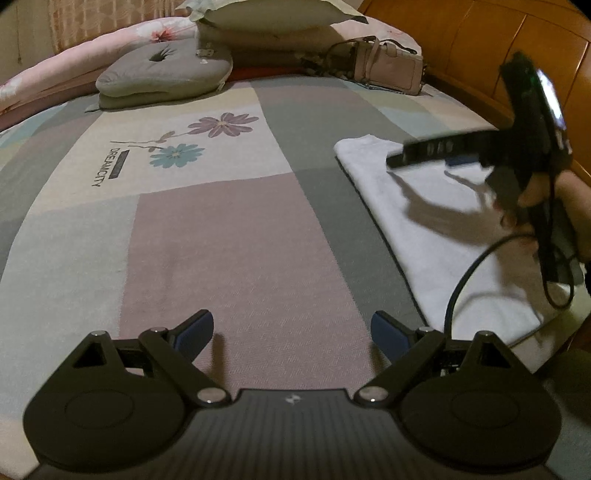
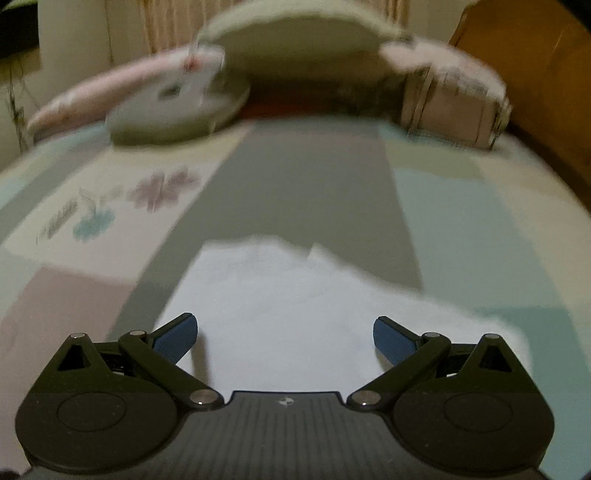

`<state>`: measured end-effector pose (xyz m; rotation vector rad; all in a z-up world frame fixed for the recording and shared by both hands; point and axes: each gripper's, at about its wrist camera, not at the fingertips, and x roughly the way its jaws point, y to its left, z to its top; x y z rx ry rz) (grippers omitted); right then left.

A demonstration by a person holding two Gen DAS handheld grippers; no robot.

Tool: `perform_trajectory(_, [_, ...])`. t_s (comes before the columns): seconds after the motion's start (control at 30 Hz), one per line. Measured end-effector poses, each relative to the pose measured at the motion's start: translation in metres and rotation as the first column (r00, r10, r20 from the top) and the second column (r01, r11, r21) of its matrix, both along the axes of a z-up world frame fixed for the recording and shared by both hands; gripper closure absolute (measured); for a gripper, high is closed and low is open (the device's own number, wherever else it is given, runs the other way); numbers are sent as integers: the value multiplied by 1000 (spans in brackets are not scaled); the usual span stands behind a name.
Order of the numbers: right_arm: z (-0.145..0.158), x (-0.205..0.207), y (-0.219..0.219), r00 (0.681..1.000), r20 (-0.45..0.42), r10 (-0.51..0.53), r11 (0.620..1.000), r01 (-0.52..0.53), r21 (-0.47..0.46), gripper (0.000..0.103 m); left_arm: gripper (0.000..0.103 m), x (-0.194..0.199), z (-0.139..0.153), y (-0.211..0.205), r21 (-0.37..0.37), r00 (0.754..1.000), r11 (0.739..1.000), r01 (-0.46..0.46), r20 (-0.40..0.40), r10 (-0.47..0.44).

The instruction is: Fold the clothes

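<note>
On the bed (image 1: 229, 236), over its patchwork cover of grey, mauve and cream blocks, my left claw (image 1: 291, 332) hangs with its blue-padded fingers (image 1: 195, 332) spread wide apart and nothing between them. Off to its right lies the white garment (image 1: 424, 221), folded into a long flat strip on the cover, near the wooden bed frame (image 1: 498, 48). My right claw (image 2: 286, 338) hovers above that same white garment (image 2: 280, 295), its fingers (image 2: 177, 338) also well apart and empty; the far edge of the cloth looks uneven from its own camera, though that picture is blurred. From the left camera I see the right claw (image 1: 417, 153) as a dark smeared shape over the cloth, my hand (image 1: 532, 206) behind it and a black cable (image 1: 458, 284) looping down. At the head of the bed sit a grey cushion (image 1: 162, 74), a stack of pillows (image 1: 269, 26), and a pale handbag (image 1: 391, 66). A flower print with the word DREAMCITY (image 1: 107, 166) marks the cover.
</note>
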<state>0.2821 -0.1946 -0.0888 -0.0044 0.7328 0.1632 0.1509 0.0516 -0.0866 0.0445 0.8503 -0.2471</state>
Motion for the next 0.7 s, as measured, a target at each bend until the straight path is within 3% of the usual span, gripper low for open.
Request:
perform_trajectory(0.07, [1,11,-2,1000,-9,-21,1000,22,9,0,11,0,0,-2,3,1000,1000,3,4,-3])
perform_trajectory(0.17, [-19,33,2,995,-99,-10,1000,8,-22,0,11,-2,2,-3,6,1000,1000,6,11,-6])
perform_trajectory(0.3, [-10,30,-13,996,-91,2,1000,-4,-12,0,11,-6,10,1,-13,1000,1000,13,21,-12])
perform_trajectory(0.47, [26,-34,-58,999,30,23,999,-22,-32,0,10,-12,24,-2,-138,994,985,105,30,-101])
perform_trajectory(0.57, [27,-80,-85,999,26,45,998,-44,-42,0,8,-18,27,-20,-127,988,980,155,47,-150])
perform_trajectory(0.7, [21,-128,-95,994,39,98,993,-100,62,0,8,-19,27,-40,-103,982,977,189,39,-186])
